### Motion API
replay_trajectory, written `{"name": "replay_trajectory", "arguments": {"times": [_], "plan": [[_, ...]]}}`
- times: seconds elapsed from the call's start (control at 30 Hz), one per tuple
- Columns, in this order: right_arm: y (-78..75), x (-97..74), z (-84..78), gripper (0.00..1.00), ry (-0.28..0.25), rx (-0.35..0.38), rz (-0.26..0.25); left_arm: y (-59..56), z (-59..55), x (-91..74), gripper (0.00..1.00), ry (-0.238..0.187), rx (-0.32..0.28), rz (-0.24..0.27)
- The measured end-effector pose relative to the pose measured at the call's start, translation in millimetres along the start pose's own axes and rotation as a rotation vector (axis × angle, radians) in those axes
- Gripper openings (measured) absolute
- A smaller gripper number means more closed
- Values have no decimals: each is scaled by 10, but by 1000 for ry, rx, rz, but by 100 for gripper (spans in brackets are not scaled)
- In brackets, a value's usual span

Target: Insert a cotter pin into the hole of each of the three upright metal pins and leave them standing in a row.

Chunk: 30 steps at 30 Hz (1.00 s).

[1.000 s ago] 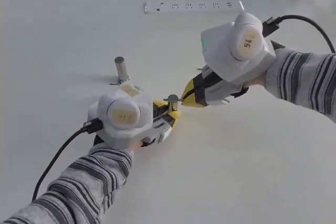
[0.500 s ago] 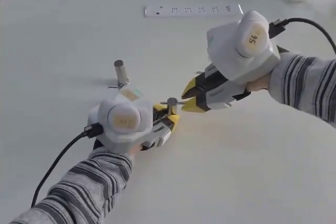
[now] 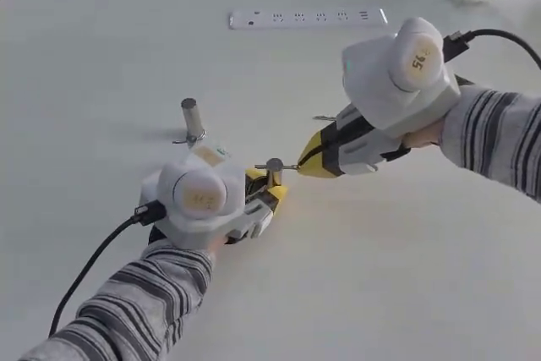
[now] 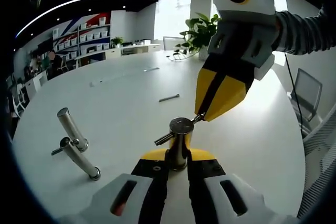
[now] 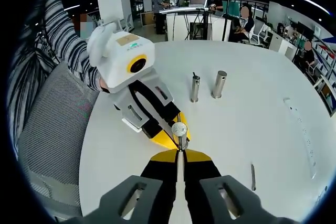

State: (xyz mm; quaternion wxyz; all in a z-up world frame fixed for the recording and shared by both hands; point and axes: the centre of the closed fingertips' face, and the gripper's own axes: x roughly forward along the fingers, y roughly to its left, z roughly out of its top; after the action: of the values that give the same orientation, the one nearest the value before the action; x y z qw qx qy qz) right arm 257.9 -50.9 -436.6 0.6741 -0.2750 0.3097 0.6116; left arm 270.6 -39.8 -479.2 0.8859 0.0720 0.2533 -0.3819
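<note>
Metal pin (image 3: 275, 170) clamped in left gripper (image 3: 272, 194), right gripper (image 3: 304, 164) pinching cotter pin (image 4: 164, 139) through its hole; a skewed push could bend it.

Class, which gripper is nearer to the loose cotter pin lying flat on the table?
Right. The right gripper, shut on the inserted cotter pin, has the loose cotter pin just beside it. The left gripper, shut on the metal pin, is farther off.
</note>
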Motion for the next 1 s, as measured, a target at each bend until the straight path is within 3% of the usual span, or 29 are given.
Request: {"name": "replay_trajectory", "arguments": {"times": [0.63,1.0], "plan": [[-19,46,67,0,-22,-55,-3,3,-6,4,10,4,-4,7],[7,81,135,1,-49,-49,-1,2,-7,10,11,7,0,12]]}}
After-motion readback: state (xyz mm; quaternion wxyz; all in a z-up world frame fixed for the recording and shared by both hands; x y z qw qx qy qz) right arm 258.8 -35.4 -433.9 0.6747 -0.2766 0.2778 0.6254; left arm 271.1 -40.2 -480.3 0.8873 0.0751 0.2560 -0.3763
